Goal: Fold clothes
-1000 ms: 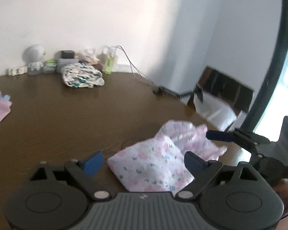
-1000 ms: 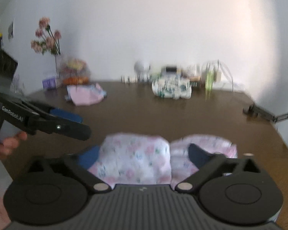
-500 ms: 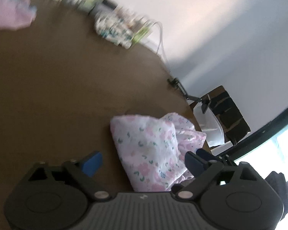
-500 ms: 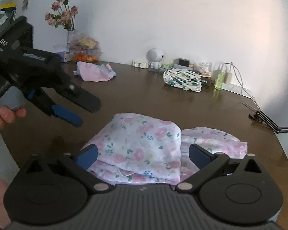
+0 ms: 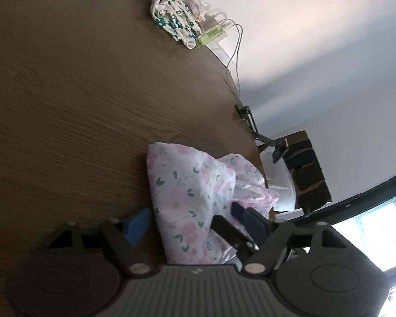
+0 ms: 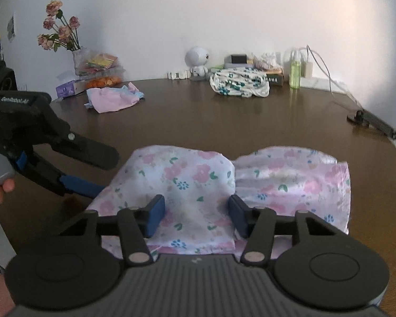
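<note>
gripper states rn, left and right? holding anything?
Left gripper: open, jaws just been closing, at the left edge of the floral garment, not gripping it.
Right gripper: open, jaws just been closing over the garment, pads not yet pressing.

Thin floral cloth garment (image 6: 198, 174) on a smooth, faintly glossy wood-grain table (image 6: 250, 121).

Left gripper (image 6: 92, 174): black plastic, blue pads, white lettering, grey trigger. Right gripper (image 6: 195, 215): black ribbed body, two round discs, silver pivot screws, blue pads.
</note>
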{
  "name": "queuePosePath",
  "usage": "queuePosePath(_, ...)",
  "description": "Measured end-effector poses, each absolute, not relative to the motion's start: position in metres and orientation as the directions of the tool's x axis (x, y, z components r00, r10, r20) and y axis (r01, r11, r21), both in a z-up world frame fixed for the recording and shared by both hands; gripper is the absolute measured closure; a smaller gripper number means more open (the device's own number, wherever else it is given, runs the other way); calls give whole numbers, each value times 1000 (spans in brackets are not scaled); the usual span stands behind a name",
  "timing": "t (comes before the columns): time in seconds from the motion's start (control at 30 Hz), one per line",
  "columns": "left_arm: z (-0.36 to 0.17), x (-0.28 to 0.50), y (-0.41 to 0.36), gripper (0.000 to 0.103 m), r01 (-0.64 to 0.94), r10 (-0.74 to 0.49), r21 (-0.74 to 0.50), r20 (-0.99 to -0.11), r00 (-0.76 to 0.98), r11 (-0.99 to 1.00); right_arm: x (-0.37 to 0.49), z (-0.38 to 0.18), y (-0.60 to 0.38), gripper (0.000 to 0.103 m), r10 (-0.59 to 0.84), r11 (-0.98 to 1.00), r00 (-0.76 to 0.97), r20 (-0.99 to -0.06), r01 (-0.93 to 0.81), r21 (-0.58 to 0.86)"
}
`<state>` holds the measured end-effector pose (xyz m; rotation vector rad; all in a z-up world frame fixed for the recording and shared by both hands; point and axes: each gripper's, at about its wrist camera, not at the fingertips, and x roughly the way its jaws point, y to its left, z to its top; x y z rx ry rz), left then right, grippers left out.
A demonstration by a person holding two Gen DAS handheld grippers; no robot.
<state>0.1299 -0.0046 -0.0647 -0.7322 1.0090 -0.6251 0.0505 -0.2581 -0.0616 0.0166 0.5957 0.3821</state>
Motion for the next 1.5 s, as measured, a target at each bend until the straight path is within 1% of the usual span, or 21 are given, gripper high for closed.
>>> queuePosePath(0.17,-70,137,-9,37,121,-771,-804,-499,396,582,52,-67,-267,50,378,925,756,-534,-335,181)
queuePosePath(0.23,-71,140,-11,39,120,-774,-808,-495,395,578,52,-68,-269,50,380,924,759,-529,-333,186)
queuePosePath(0.33,-72,144,-16,40,139,-777,-803,-492,392,579,53,-69,-271,50,387,922,760,-523,-334,198)
queuePosePath(0.4,-72,147,-19,45,153,-777,-797,-495,389,584,53,-70,-272,50,391,920,759,-520,-337,200)
queuePosePath(0.47,-73,151,-21,52,163,-776,-791,-498,388,589,53,-70,-272,50,393,919,759,-518,-340,198)
queuePosePath(0.57,-75,157,-22,60,174,-774,-785,-500,388,595,53,-70,-274,50,394,919,760,-517,-343,195)
queuePosePath(0.6,-75,159,-23,62,181,-771,-779,-504,389,600,53,-70,-274,50,394,919,760,-517,-343,195)
queuePosePath(0.63,-74,162,-23,66,193,-765,-767,-512,390,611,54,-70,-275,50,393,919,760,-517,-344,193)
queuePosePath(0.8,-69,166,-30,69,265,-744,-706,-547,383,656,52,-71,-274,50,387,921,766,-513,-341,186)
queuePosePath(0.87,-66,166,-33,77,278,-729,-681,-572,377,678,52,-71,-273,50,384,923,768,-513,-341,180)
queuePosePath(0.93,-62,163,-34,81,283,-722,-669,-582,376,687,53,-70,-272,48,382,923,766,-516,-345,171)
queuePosePath(1.0,-56,159,-36,82,280,-707,-655,-593,385,702,53,-68,-271,44,385,921,765,-517,-350,170)
queuePosePath(1.07,-51,154,-36,83,264,-696,-652,-599,396,711,48,-62,-271,29,390,920,776,-496,-353,170)
queuePosePath(1.1,-49,152,-36,83,255,-691,-651,-601,401,715,43,-58,-270,26,388,921,788,-478,-358,156)
queuePosePath(1.2,-43,147,-36,84,219,-673,-651,-612,416,727,22,-44,-256,10,362,922,826,-433,-386,34)
queuePosePath(1.27,-39,145,-39,84,202,-659,-644,-622,423,738,11,-40,-241,5,341,911,838,-427,-406,-68)
queuePosePath(1.5,-20,140,-51,84,155,-608,-610,-666,431,777,-3,-52,-190,5,237,868,867,-437,-391,-305)
